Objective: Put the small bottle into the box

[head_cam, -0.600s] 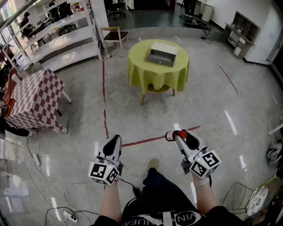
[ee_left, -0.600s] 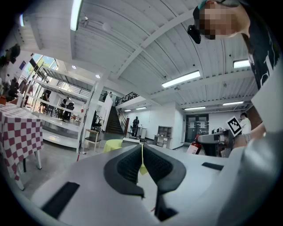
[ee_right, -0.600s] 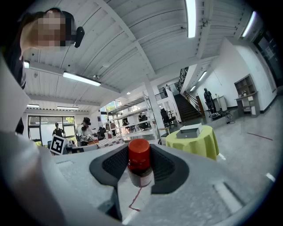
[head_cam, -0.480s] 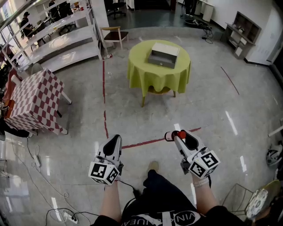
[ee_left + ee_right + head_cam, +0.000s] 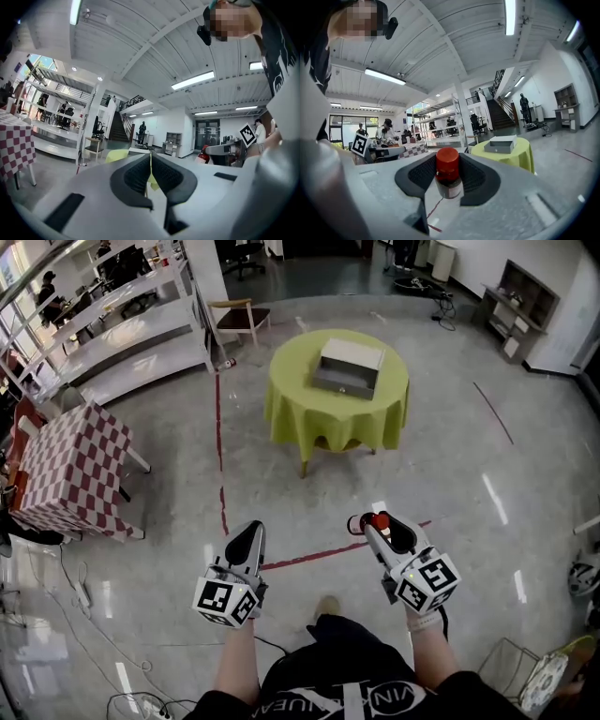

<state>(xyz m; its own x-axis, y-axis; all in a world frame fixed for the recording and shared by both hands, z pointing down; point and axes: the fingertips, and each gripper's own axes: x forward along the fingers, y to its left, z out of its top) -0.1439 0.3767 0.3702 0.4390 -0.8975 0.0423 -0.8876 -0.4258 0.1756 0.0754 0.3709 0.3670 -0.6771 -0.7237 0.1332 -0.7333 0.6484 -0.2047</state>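
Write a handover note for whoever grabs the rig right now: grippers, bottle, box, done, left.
Right gripper: jaws closed on the small bottle, red cap up.
Left gripper: jaws together, empty.
Box: on the round table with the yellow-green cloth, ahead across the floor, well out of reach.
Done: bottle is in hand.
Left: walk to the table, lower the bottle into the box, let go.

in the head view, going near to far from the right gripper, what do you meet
right gripper shut on the small bottle → round table with the yellow-green cloth → box on that table → wooden chair
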